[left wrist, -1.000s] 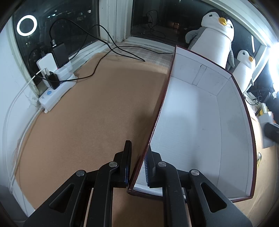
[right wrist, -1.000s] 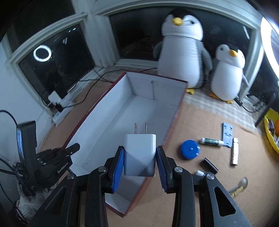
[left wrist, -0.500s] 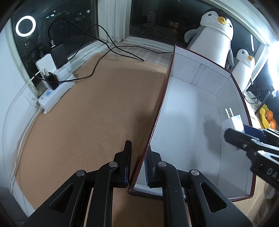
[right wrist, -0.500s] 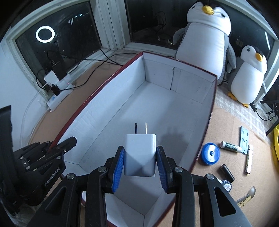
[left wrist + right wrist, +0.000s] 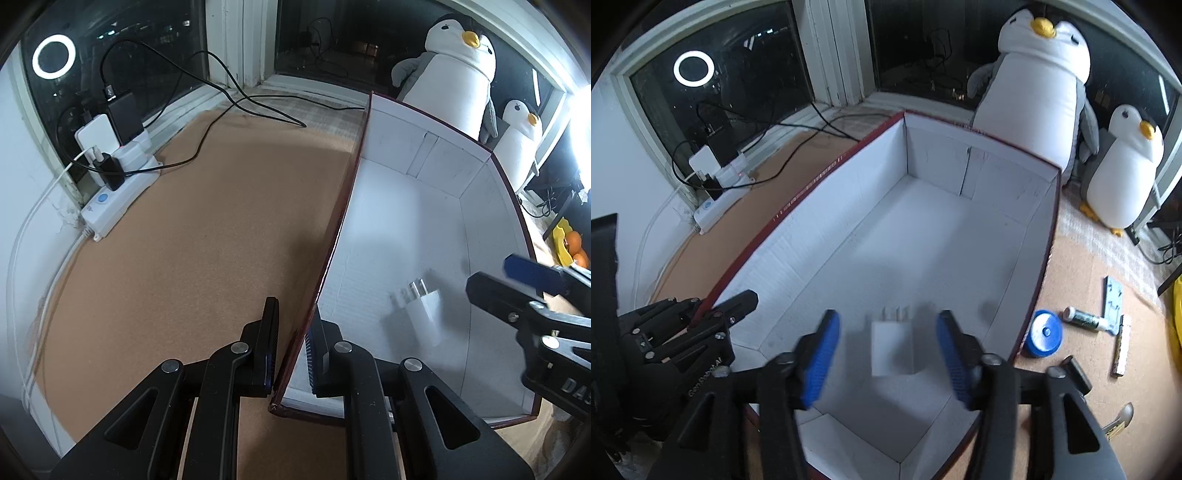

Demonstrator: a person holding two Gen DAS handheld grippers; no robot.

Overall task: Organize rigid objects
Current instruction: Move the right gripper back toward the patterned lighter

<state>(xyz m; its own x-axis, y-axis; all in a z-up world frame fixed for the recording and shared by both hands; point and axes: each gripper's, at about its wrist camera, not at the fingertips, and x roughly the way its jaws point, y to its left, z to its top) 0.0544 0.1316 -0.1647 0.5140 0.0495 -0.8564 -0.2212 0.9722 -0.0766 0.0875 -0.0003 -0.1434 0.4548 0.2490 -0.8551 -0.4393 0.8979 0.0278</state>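
A large open box with white inside and dark red outside (image 5: 406,221) (image 5: 938,162) stands on the cork floor. My left gripper (image 5: 291,306) (image 5: 713,306) is shut on the box's left wall near its front corner, one finger on each side. Above the box's near end my right gripper (image 5: 886,321) (image 5: 495,275) has its blue-padded jaws opening. A white plug charger (image 5: 892,347) (image 5: 424,314) is blurred between and below them, prongs pointing away, and neither pad touches it.
Right of the box lie a blue round disc (image 5: 1043,334), a small tube (image 5: 1086,319), a metal plate (image 5: 1113,304), a strip (image 5: 1121,345) and a black piece (image 5: 1076,369). Two plush penguins (image 5: 1034,96) stand behind. A power strip with cables (image 5: 118,195) sits far left.
The right gripper came over the box and dipped lower, then its jaws spread and the charger left them, dropping towards the box floor. The left gripper has kept its grip on the wall.
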